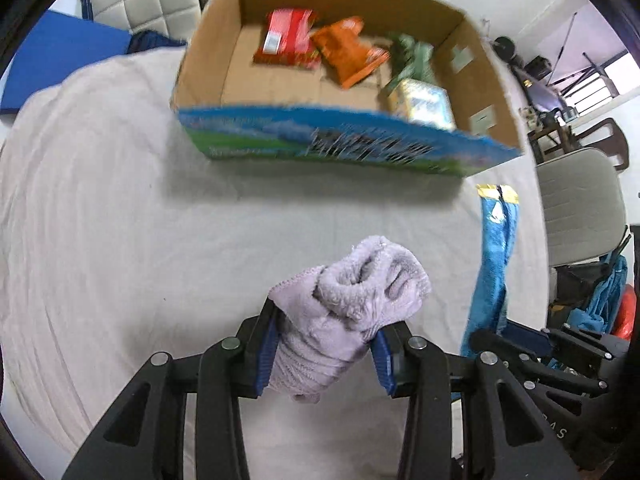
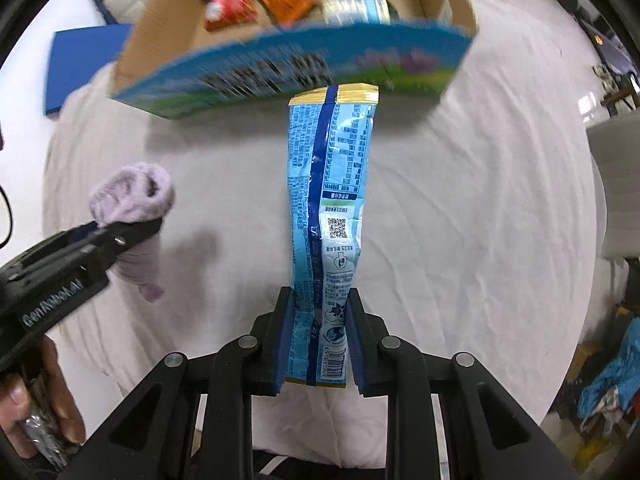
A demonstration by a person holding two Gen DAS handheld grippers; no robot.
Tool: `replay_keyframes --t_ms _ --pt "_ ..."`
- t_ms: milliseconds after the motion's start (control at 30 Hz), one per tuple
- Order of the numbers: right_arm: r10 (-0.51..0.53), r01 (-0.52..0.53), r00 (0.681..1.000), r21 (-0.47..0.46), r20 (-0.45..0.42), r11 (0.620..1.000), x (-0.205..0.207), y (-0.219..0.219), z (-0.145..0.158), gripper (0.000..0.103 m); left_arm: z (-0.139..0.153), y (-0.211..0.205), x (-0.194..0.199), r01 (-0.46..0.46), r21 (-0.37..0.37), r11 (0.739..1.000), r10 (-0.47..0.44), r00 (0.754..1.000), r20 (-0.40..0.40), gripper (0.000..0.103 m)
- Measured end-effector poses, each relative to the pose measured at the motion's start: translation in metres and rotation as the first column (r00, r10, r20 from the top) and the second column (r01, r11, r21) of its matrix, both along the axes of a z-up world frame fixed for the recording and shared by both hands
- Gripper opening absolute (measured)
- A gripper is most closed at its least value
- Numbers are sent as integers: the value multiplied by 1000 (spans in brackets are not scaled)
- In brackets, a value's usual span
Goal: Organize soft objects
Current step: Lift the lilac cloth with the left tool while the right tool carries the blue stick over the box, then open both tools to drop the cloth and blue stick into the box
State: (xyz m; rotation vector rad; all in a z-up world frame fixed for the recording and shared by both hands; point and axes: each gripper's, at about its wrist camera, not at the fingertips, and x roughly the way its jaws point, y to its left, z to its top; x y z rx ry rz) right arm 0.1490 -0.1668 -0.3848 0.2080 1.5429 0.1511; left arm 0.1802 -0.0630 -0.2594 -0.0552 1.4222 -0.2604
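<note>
The left gripper [image 1: 324, 344] is nearest in the left wrist view, and its blue-padded fingers [image 1: 267, 350] are clamped on a bunched lilac towel [image 1: 352, 296], which is held above the white sheet [image 1: 120, 240]. The right gripper [image 2: 318, 344] has its fingers pressed on the lower end of a long blue snack packet [image 2: 332, 208]; the packet stands out forward, and its gold-edged far end reaches near the front wall of the cardboard box [image 2: 280, 72]. The box sits on the sheet ahead of both grippers. Inside it lie a red packet [image 1: 286, 38], an orange packet [image 1: 348, 50], a green item [image 1: 412, 56] and a pale blue pack [image 1: 424, 102].
</note>
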Motion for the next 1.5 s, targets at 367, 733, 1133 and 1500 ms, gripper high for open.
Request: replay_keyframes --t_ms 367,733,1133,1500 --pt "26 -41 980 74 196 996 15 5 101 26 83 -1 28 -23 -29 999 28 980 198 38" --pt "61 -80 958 56 281 995 79 16 135 26 109 5 108 -51 -157 986 81 978 192 38" --pt "47 -56 985 49 169 997 195 25 79 26 32 24 216 -213 -221 952 204 977 -66 38" --pt "56 -56 998 1 35 998 237 34 0 26 -43 27 254 -289 -151 945 253 942 -221 38"
